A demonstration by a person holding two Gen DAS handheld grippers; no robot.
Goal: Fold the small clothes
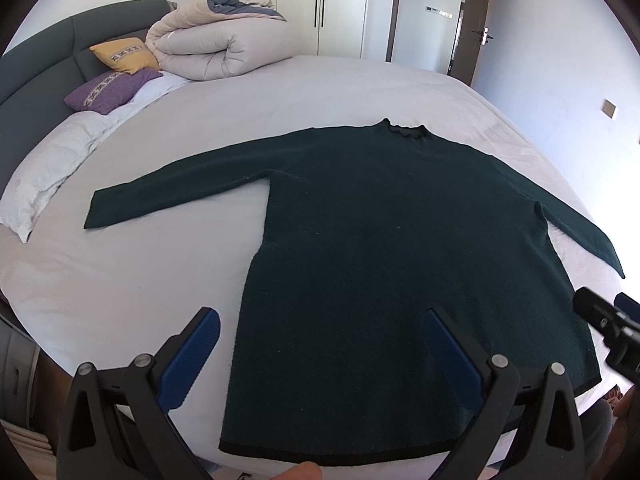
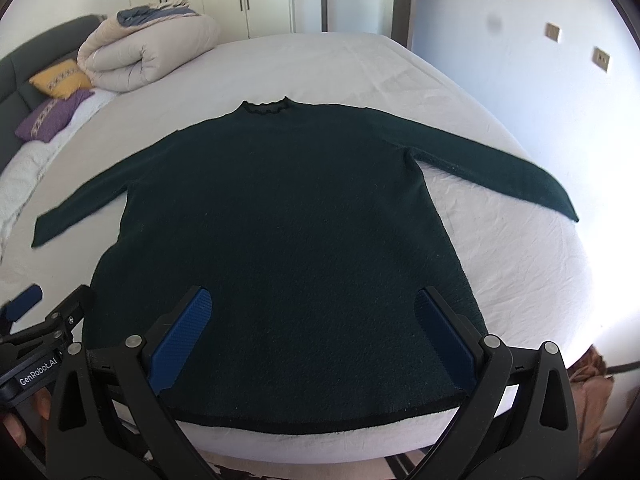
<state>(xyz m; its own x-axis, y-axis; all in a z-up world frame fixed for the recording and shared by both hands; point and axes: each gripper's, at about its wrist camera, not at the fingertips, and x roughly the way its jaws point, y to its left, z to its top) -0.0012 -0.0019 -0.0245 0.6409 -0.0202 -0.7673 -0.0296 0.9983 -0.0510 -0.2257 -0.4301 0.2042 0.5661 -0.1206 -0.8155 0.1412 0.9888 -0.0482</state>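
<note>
left gripper (image 1: 320, 344): jaws spread wide, nothing in them. Hovering over the sweater's hem end, toward its left side. 1 blue pad (image 1: 192, 360) hangs over bare sheet, the other over the knit.

right gripper (image 2: 312, 332): also wide open and empty, both pads over the fabric, toward the right side of the hem.

sweater (image 2: 280, 216): dark green, laid flat on the bed (image 2: 500, 264), hem nearest the grippers, collar (image 2: 264, 108) at the far end. So the long axis runs straight away from both tools, with the 2 sleeves spread out sideways.

left sleeve (image 1: 180, 192): stretches off to the left, cuff well apart from the body. Left gripper is clearly the nearer one.

right sleeve (image 2: 500, 168): same deal on the other side, nearer the right gripper.

progress: nothing folded yet imo, the whole thing is lying flat.

next move (my guess): each side reaches forward and outward for its own sleeve and brings it in across the body.

background: rolled duvet (image 1: 216, 44) and 2 cushions up by the headboard, out of the way.
</note>
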